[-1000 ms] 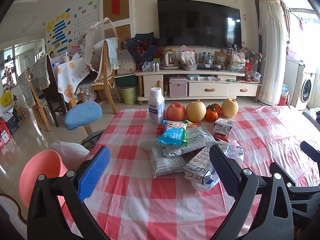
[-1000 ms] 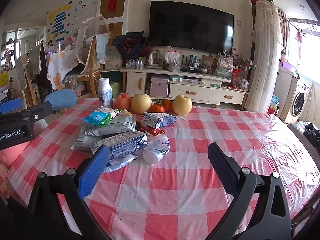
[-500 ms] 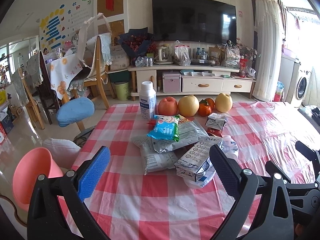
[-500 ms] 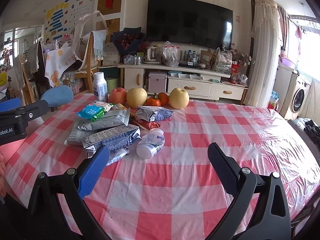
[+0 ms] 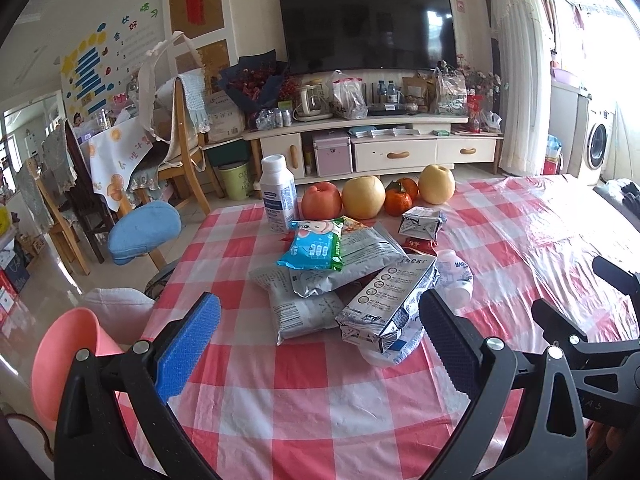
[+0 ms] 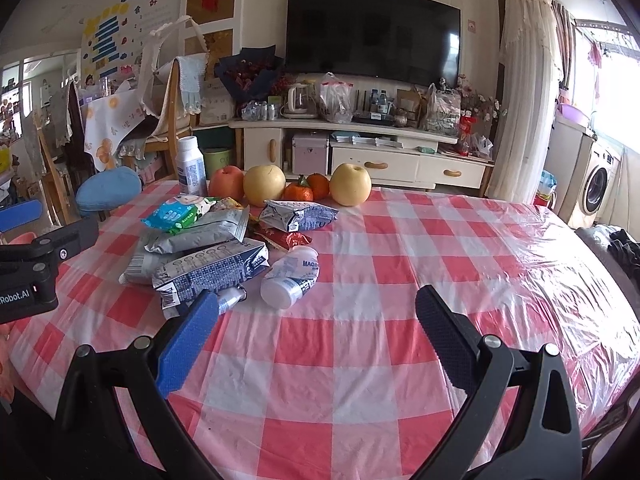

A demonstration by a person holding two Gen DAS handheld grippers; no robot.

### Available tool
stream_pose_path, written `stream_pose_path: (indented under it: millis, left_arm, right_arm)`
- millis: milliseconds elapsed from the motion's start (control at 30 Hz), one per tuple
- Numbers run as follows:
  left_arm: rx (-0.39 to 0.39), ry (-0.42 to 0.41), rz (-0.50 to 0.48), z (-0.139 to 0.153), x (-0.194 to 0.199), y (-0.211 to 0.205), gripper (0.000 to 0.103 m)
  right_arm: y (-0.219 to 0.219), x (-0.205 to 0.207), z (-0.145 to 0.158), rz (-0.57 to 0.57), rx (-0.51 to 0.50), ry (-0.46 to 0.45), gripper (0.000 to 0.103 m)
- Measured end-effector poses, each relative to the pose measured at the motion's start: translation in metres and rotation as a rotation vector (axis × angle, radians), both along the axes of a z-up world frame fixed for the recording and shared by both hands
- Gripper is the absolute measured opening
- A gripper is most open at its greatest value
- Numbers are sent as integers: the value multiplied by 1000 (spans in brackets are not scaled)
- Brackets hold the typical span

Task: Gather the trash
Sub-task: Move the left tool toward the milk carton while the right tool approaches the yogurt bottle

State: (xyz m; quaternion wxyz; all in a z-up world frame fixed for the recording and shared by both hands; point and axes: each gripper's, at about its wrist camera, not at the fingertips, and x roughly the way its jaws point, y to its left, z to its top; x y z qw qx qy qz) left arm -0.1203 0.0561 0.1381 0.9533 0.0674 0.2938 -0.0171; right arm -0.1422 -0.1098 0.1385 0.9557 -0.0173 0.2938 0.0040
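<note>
A heap of trash lies on the red-checked table (image 5: 280, 392): a flattened milk carton (image 5: 386, 304), silver snack bags (image 5: 304, 304), a blue-green wipes pack (image 5: 316, 246), a small crushed carton (image 5: 422, 222) and a tipped white bottle (image 5: 454, 276). My left gripper (image 5: 316, 344) is open, hovering just short of the heap. In the right wrist view the same carton (image 6: 212, 270) and tipped bottle (image 6: 292, 276) lie ahead to the left. My right gripper (image 6: 316, 340) is open over bare cloth, holding nothing.
An upright white bottle (image 5: 278, 194), an apple (image 5: 321, 200), two pears (image 5: 363, 197) and tangerines (image 5: 398, 200) stand behind the heap. A pink bin (image 5: 60, 364) sits off the table's left edge, with a blue stool (image 5: 144, 230) beyond. The cloth to the right (image 6: 460, 260) carries a plastic cover.
Both grippers have drawn back and risen a little, so the heap sits further ahead and more table shows. Both stayed open and nothing was taken.
</note>
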Motion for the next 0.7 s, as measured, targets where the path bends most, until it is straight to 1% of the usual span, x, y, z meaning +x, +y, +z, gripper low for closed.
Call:
stream_pose_path:
  millis: [200, 467, 600, 700]
  left_arm:
    - [13, 26, -7, -5, 3, -6, 98]
    - [14, 85, -16, -15, 11, -12, 98]
    - [21, 105, -36, -21, 14, -18, 98]
    - [46, 116, -64, -26, 15, -26, 98]
  right_arm:
    - [-4, 3, -5, -6, 2, 18, 99]
    - [-12, 9, -12, -15, 23, 42, 99]
    - [-17, 13, -18, -22, 37, 60, 99]
    - [-22, 18, -25, -24, 51, 84, 99]
